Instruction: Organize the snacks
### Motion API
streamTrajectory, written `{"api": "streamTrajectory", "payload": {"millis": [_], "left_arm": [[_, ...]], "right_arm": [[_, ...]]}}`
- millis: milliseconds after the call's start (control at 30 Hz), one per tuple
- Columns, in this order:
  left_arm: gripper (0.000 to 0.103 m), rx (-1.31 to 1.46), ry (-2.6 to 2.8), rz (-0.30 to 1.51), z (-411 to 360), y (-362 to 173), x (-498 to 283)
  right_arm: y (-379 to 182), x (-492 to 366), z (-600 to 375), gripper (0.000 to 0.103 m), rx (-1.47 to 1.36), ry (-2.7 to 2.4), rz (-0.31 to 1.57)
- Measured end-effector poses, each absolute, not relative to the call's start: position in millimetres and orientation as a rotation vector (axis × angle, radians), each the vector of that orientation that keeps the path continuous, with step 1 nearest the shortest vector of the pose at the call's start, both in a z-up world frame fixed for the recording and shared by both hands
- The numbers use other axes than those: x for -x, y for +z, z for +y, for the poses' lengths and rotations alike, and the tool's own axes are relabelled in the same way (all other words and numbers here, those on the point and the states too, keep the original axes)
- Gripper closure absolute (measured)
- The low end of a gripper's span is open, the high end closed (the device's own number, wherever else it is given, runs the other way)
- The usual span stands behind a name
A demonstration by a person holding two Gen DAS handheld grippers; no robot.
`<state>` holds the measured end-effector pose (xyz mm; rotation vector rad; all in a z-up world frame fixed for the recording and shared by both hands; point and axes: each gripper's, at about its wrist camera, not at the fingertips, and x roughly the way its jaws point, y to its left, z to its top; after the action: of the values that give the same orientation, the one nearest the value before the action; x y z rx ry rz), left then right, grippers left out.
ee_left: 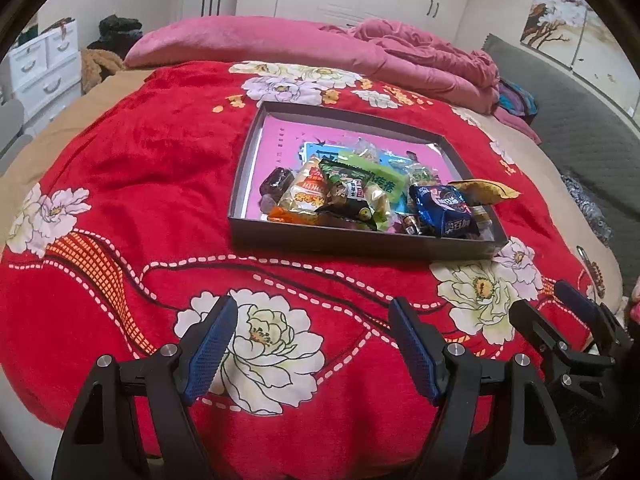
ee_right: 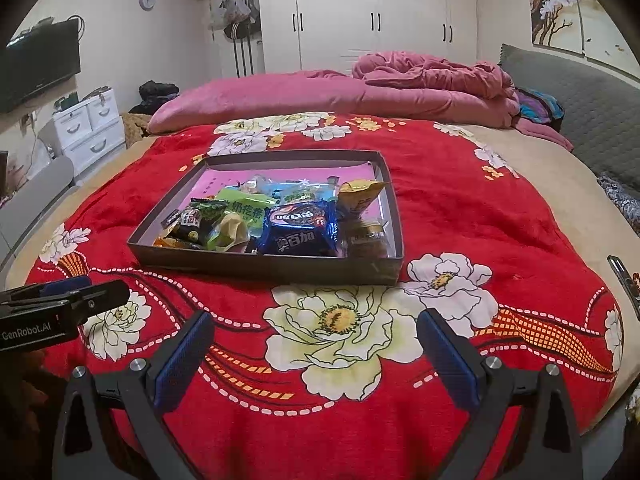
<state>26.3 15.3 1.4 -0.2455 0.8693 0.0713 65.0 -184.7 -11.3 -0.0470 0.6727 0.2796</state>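
A shallow dark box (ee_left: pixel 360 246) (ee_right: pixel 264 268) with a pink bottom lies on the red flowered blanket (ee_left: pixel 160 184) (ee_right: pixel 460 208). Several snack packets are piled in its near half: a blue cookie pack (ee_left: pixel 444 210) (ee_right: pixel 300 226), a green pack (ee_left: pixel 372 176) (ee_right: pixel 246 210), a yellow pack (ee_left: pixel 486 191) (ee_right: pixel 360 194) leaning on the right wall. My left gripper (ee_left: pixel 314 320) hovers open above the blanket, well short of the box, nothing between its blue pads. My right gripper (ee_right: pixel 316 334) is likewise open and empty in front of the box. Each gripper shows at the edge of the other's view.
A pink duvet (ee_left: pixel 420 56) (ee_right: pixel 432 80) and pink pillow (ee_right: pixel 256 100) lie at the far side of the bed. A grey padded headboard (ee_right: pixel 580 96) runs along the right. White drawers (ee_right: pixel 90 128) stand at the left, wardrobes behind.
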Motion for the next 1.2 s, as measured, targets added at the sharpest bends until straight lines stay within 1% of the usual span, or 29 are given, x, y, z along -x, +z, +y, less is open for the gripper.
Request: {"api": "streamTrajectory", "payload": {"millis": [1200], "left_arm": [[0.024, 0.207, 0.089, 0.878, 11.7, 1.3, -27.6]], "right_arm": [[-11.2, -65.7, -186.8, 0.001, 0.039, 0.274, 0.679]]}}
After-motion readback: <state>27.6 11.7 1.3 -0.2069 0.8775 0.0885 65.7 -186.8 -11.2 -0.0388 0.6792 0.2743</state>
